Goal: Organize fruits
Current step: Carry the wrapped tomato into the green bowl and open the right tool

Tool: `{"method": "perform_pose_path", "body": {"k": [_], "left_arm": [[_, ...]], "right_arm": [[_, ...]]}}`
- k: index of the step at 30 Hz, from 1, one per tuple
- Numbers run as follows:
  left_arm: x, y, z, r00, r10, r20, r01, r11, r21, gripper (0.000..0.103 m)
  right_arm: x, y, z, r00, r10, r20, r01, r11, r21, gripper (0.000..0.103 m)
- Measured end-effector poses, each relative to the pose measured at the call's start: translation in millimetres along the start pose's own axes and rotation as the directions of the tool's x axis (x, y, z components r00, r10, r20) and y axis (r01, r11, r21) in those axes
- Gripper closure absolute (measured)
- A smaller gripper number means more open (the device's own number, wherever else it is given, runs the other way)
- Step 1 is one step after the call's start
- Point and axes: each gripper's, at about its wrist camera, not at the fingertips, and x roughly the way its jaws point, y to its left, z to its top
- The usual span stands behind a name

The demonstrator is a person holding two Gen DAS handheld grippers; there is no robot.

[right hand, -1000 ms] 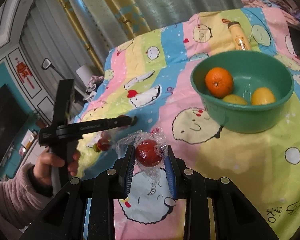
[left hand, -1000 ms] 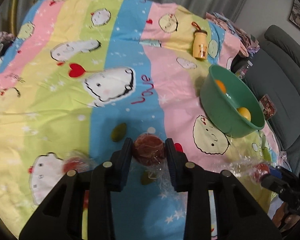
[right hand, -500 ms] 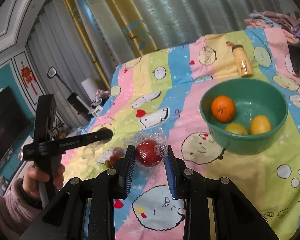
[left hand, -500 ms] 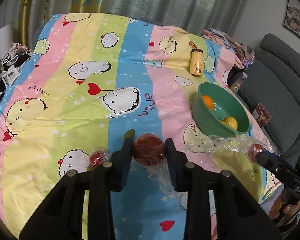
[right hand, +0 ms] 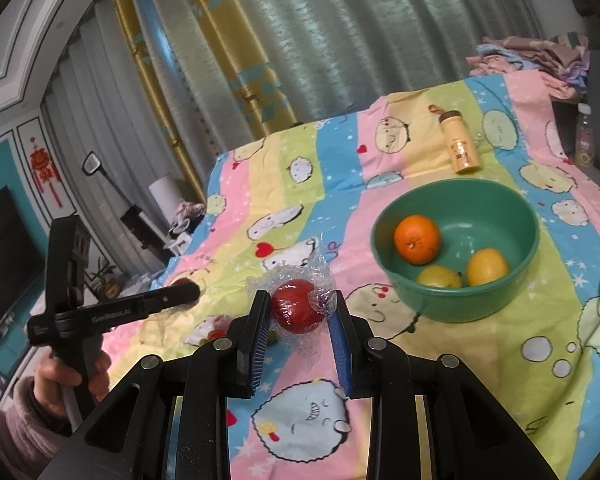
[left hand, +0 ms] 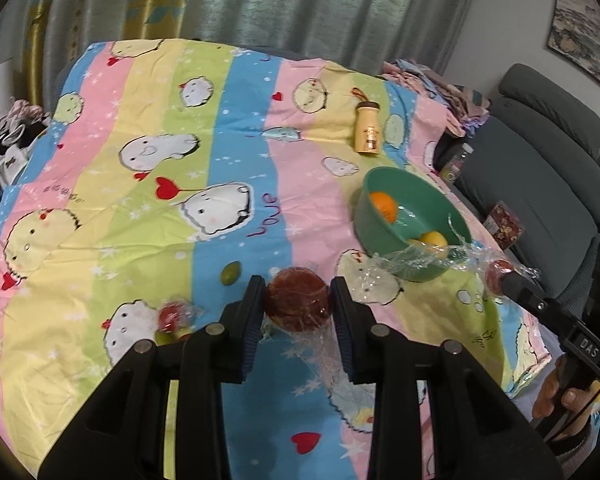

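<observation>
Both pairs of jaws are clamped on fruit: the left gripper (left hand: 298,304) is closed on a dark red fruit (left hand: 298,300) wrapped in clear film, and the right gripper (right hand: 300,312) is closed on a brighter red fruit (right hand: 296,310), also film-wrapped. Each is held across its middle, above the near part of the striped bedspread (left hand: 140,184), with loose film trailing below the pads

The wrapped fruits are judged light, round and fairly firm, but the film is slick and crinkled, so a fruit could turn or slide inside its wrap. A hold across the widest part of the fruit itself, not on the loose film tails, is judged safest; hard squeezing could bruise the flesh

Near the front edge of the bedspread, toward its left side, another small wrapped red fruit (left hand: 172,316) is seen with something green just beside it, not told clearly. A little further in, a small green fruit (left hand: 231,273) lies alone on a blue stripe

Toward the right edge stands the green bowl (right hand: 456,308), upright and open. Inside it are an orange (right hand: 416,238) against the left wall and two yellow fruits (right hand: 487,267) touching each other at the near wall; much of the floor is bare, so room for both held fruits is judged to remain

Beyond the bowl, toward the far right corner, a yellow bottle (right hand: 460,148) lies on its side, well apart from the fruit
</observation>
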Motion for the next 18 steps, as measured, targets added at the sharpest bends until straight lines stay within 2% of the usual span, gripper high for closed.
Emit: {"method": "perform_pose_path", "body": {"k": [8, 18], "left_arm": [[22.7, -37.9, 16.1, 0.997, -0.073, -0.004, 0.073, 0.994, 0.078, 0.07], [65.8, -96.9, 38.3, 0.989, -0.142, -0.033, 0.146, 0.975, 0.17, 0.07]], "right_arm": [[-10.1, -21.9, 10.4, 0.994, -0.094, 0.054, 0.094, 0.995, 0.019, 0.072], [-9.7, -51.0, 31.9, 0.982, -0.168, 0.086, 0.167, 0.986, 0.015, 0.072]]}}
